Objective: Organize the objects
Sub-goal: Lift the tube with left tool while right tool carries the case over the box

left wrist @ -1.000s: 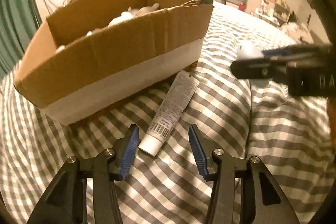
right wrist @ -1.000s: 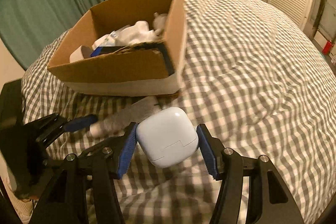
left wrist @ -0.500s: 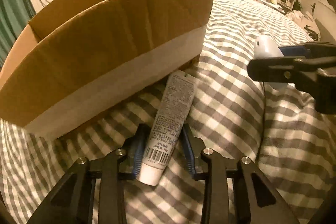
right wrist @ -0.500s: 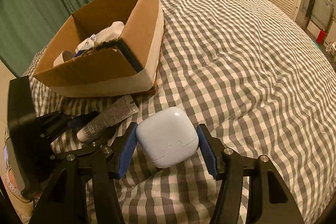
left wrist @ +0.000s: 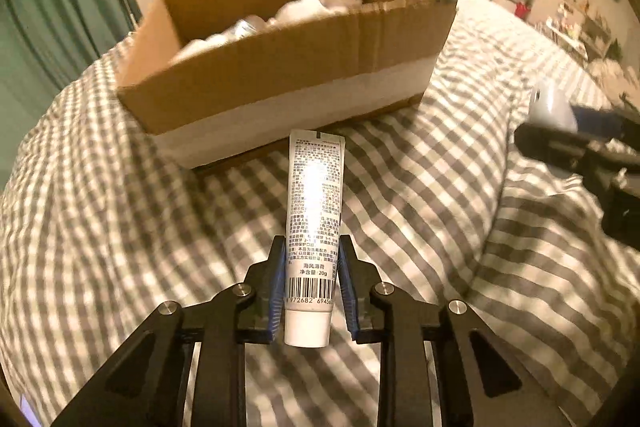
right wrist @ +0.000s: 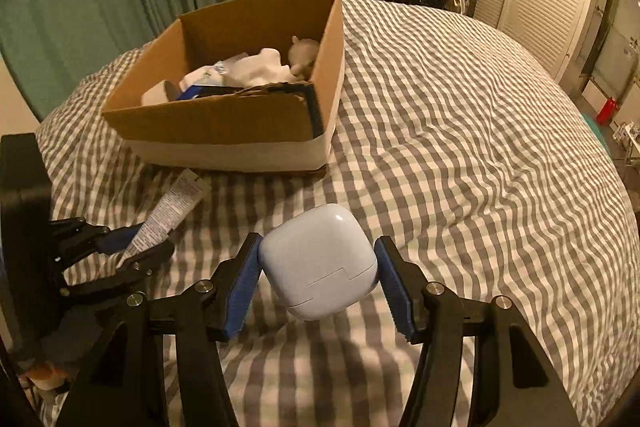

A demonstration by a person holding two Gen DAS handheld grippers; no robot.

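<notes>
In the left wrist view our left gripper (left wrist: 311,281) is clamped on the white tube (left wrist: 314,227) near its cap end, the blue pads pinching it just above the barcode, so the crimped tail points out ahead toward the cardboard box (left wrist: 288,67). The tube looks lifted clear of the checked bedspread (left wrist: 120,219), and we judge the step in hand to be carrying it over the box's near wall and letting it go inside. To do that well we should raise the flat tail above the rim before moving forward, since a soft squeezable tube can bend or catch on the corrugated edge, and part the pads only once it is over the pale items already in there. The plastic is glossy, with a bright glare on its printed face. At the right edge the right gripper (left wrist: 576,131) shows with something pale in it. In the right wrist view that right gripper (right wrist: 318,277) grips a pale blue rounded case (right wrist: 318,261), smooth and hard-looking, with a lid seam on its front; it sits slightly tilted between the ridged pads. The box (right wrist: 224,127) stands ahead on the wrinkled bedspread (right wrist: 460,147), brown with a pale band round its base, holding soft white things; the left gripper (right wrist: 128,251) and tube (right wrist: 172,203) are low at left.
</notes>
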